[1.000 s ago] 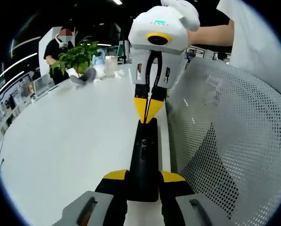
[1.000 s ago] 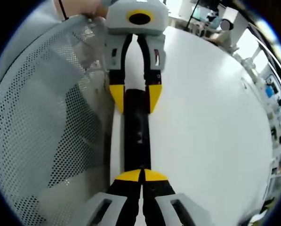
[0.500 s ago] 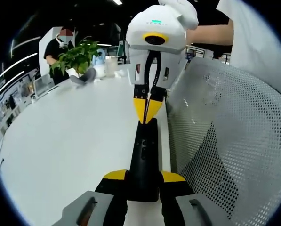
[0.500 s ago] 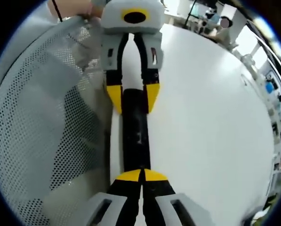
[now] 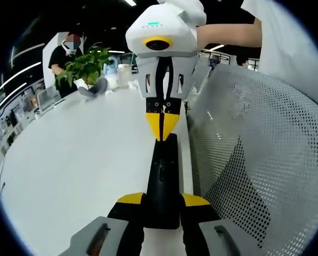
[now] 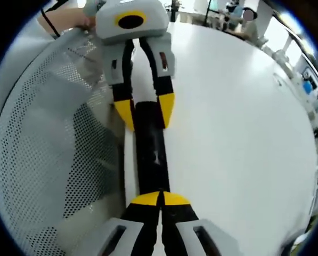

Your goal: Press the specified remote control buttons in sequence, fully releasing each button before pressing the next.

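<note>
Left gripper view showed the left gripper (image 5: 161, 205) at the bottom of the picture, its two yellow-tipped jaws set on either side of the near end of a black remote control (image 5: 163, 178) and clamping it. The remote lay lengthwise on a white table (image 5: 73, 165), close to the table's edge, with a few small buttons visible on its upper face. At the remote's far end the right gripper (image 5: 161, 128) pointed down toward it — its yellow tips pressed together into one point, touching or just above the top of the remote (the contact itself could not be made out). A white perforated mesh surface (image 5: 254, 160) rose just beside the table edge. Farther back on the table stood a green potted plant (image 5: 87, 64), and a person (image 5: 68, 50) was behind it.

In the right gripper view, the right gripper (image 6: 160, 198) came up from the bottom with its jaws closed tip to tip, their yellow ends meeting right at the near end of the remote control (image 6: 151, 154). At the far end the left gripper (image 6: 143, 109) straddled the remote, one yellow tip on each side — gripping it. The white table (image 6: 238, 122) spread out on one side, the mesh surface (image 6: 47, 138) on the other.
</note>
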Available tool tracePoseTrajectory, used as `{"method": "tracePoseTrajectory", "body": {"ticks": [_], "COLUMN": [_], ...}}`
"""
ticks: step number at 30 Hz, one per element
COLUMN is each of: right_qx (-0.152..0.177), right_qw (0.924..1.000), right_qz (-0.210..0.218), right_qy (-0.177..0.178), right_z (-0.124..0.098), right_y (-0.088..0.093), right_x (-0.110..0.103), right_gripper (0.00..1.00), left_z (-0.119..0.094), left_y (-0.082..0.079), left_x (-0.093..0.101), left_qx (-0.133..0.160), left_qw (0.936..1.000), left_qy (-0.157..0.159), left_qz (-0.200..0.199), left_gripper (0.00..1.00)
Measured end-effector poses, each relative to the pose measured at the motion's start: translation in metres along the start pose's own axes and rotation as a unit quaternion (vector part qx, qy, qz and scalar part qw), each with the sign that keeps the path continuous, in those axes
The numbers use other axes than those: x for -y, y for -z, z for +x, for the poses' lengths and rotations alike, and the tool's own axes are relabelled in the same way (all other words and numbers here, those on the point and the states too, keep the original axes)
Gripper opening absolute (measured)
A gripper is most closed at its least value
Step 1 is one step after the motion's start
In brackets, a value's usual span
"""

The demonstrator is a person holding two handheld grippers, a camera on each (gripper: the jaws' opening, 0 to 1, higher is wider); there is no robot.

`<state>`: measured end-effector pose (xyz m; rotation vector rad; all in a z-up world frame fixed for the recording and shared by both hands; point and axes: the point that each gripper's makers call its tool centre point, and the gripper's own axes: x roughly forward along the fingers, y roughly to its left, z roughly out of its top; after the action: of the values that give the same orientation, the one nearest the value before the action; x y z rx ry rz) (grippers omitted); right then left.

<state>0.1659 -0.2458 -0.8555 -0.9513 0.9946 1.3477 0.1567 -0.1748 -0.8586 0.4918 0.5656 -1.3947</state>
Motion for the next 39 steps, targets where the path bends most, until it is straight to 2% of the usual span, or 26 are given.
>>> {"method": "tracePoseTrajectory", "body": {"ticks": [5,9,13,15,16,18,19,20,23,26,29,31,35,39], "right_qx": [0.003,0.015,0.054,0.082,0.104,0.132,0.141,0.156,0.167,0.162,0.142,0.139,0.139,0.11], "right_qw": [0.9988,0.9986,0.9965,0.993,0.9875,0.9786,0.9755,0.969,0.9606,0.9637,0.9756,0.9797,0.9847,0.9912], "right_qz": [-0.042,-0.03,0.017,0.055,0.102,0.149,0.161,0.186,0.218,0.208,0.159,0.136,0.095,0.055], "right_qy": [0.023,0.041,0.061,0.064,0.062,0.053,0.052,0.044,0.041,0.044,0.053,0.05,0.045,0.05], "right_z": [0.0,0.0,-0.001,-0.002,-0.002,-0.003,-0.004,-0.004,-0.005,-0.004,-0.004,-0.005,-0.007,-0.004], "right_y": [-0.001,-0.001,-0.002,-0.002,-0.001,-0.001,0.0,0.0,0.001,-0.001,-0.001,-0.005,-0.014,-0.013], "right_x": [-0.002,-0.001,0.001,0.001,0.002,0.004,0.005,0.005,0.006,0.005,0.002,-0.001,-0.005,-0.005], "right_gripper": [0.0,0.0,0.0,0.0,0.0,0.0,0.0,0.0,0.0,0.0,0.0,0.0,0.0,0.0], "left_z": [0.0,0.0,0.0,0.0,0.0,0.0,0.0,0.0,0.0,0.0,0.0,0.0,0.0,0.0], "left_y": [0.0,0.0,0.001,0.0,0.0,0.0,0.0,0.0,0.0,0.0,0.0,0.0,0.0,0.0], "left_x": [0.0,0.0,0.0,0.0,0.0,0.0,0.0,0.0,0.0,0.0,0.0,0.0,0.0,0.0], "left_qx": [-0.004,-0.003,-0.002,-0.001,-0.001,0.0,0.0,-0.001,-0.002,-0.002,-0.002,-0.001,-0.001,-0.001], "left_qw": [1.0,1.0,1.0,1.0,1.0,1.0,1.0,1.0,1.0,1.0,1.0,1.0,1.0,1.0], "left_qy": [0.0,0.0,0.0,0.0,0.0,0.0,0.0,0.0,-0.001,-0.001,-0.001,0.0,0.0,0.0], "left_qz": [0.001,-0.001,-0.003,-0.003,-0.003,-0.003,-0.003,-0.004,-0.004,-0.004,-0.004,-0.004,-0.004,-0.004], "left_gripper": [0.25,0.25,0.25,0.25,0.25,0.25,0.25,0.25,0.25,0.25,0.25,0.25,0.25,0.25]}}
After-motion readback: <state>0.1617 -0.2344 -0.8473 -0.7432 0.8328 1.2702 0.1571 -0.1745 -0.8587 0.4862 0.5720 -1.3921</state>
